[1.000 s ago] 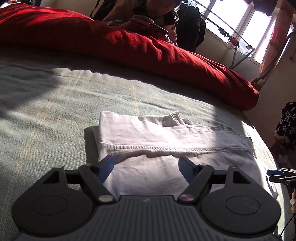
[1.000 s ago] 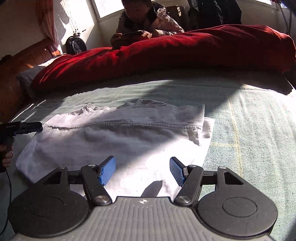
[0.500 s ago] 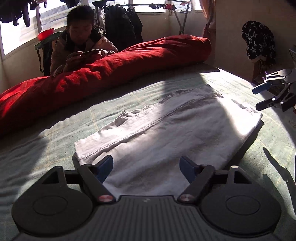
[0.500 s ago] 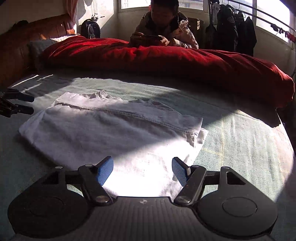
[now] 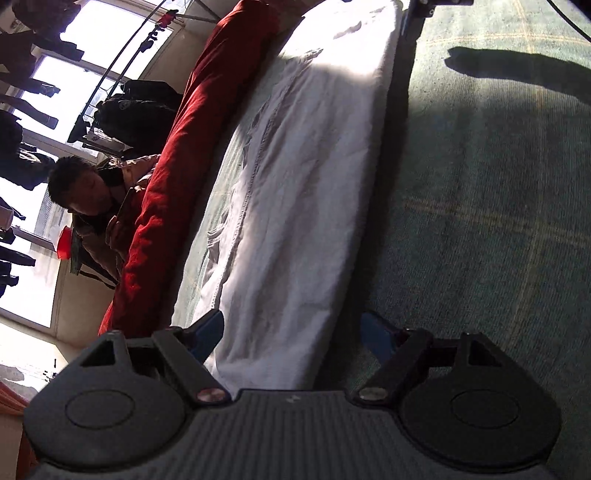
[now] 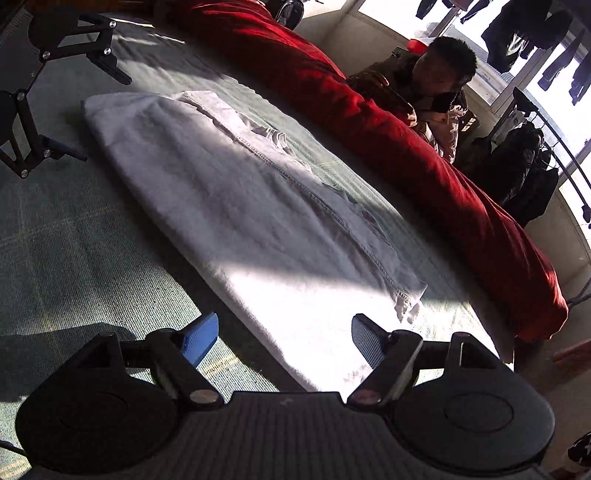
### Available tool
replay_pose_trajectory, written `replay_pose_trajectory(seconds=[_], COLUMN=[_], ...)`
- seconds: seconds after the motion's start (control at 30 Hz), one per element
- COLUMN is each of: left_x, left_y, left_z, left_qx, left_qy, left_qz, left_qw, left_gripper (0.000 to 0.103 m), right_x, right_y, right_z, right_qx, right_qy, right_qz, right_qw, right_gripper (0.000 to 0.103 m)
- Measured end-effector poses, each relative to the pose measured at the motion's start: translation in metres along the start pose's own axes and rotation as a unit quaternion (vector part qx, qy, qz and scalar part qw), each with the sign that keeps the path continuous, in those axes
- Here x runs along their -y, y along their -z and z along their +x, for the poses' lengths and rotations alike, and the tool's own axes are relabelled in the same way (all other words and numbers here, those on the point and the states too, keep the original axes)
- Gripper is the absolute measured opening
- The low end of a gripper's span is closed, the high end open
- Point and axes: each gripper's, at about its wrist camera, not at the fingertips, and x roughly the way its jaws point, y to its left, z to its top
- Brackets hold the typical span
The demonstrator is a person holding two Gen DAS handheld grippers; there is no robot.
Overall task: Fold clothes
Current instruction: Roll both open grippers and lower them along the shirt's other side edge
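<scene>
A white garment (image 5: pixel 295 206) lies folded into a long strip on the green bed cover (image 5: pixel 498 184). My left gripper (image 5: pixel 293 332) is open at one short end of the strip, its blue pads either side of the cloth edge. My right gripper (image 6: pixel 284 338) is open at the opposite short end of the garment (image 6: pixel 258 221), over the sunlit corner. In the right wrist view the left gripper (image 6: pixel 62 118) shows at the far end. A dark part of the right gripper (image 5: pixel 439 3) peeks in at the top of the left wrist view.
A rolled red duvet (image 6: pixel 406 147) runs along the far side of the bed. Behind it a person (image 6: pixel 436 85) leans over a phone. A clothes rack with dark jackets (image 6: pixel 524 173) stands by the bright window.
Both grippers have swung outward to the two short ends of the folded garment and tilted sideways. The garment has not moved. Both stay open.
</scene>
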Motion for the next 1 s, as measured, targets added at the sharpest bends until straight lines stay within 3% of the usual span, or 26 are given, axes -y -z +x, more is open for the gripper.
replay_pose_trajectory(seconds=[0.13,0.3,0.43,0.53,0.73,0.83,1.0], left_x=[0.000,0.003,0.000,-0.006,-0.017,-0.016,-0.014], left_y=[-0.001,-0.015,-0.024,-0.012,0.026,0.019,-0.013], left_z=[0.012,0.024,0.033,0.032,0.032,0.037,0.050], left_qx=[0.006,0.026,0.033,0.027,-0.014,-0.007,0.022], left_qy=[-0.024,-0.051,-0.065,-0.078,-0.107,-0.120,-0.116], left_qz=[0.001,0.019,0.019,0.019,0.003,0.007,0.016], left_qw=[0.9997,0.9982,0.9972,0.9964,0.9942,0.9928,0.9929], left_gripper=[0.091,0.094,0.098,0.099,0.099,0.098,0.098], right_x=[-0.012,-0.029,-0.022,-0.015,-0.002,0.001,-0.015], right_y=[0.000,-0.013,-0.006,0.001,0.015,0.017,-0.007], right_z=[0.022,0.040,0.046,0.049,0.057,0.060,0.073], right_qx=[-0.007,0.022,0.021,0.017,0.009,0.012,0.046], right_qy=[0.006,0.021,0.053,0.078,0.128,0.142,0.152], right_qz=[-0.034,-0.067,-0.078,-0.086,-0.102,-0.101,-0.125], right_qw=[0.999,0.997,0.995,0.993,0.986,0.985,0.979], right_gripper=[0.087,0.089,0.095,0.103,0.103,0.103,0.103])
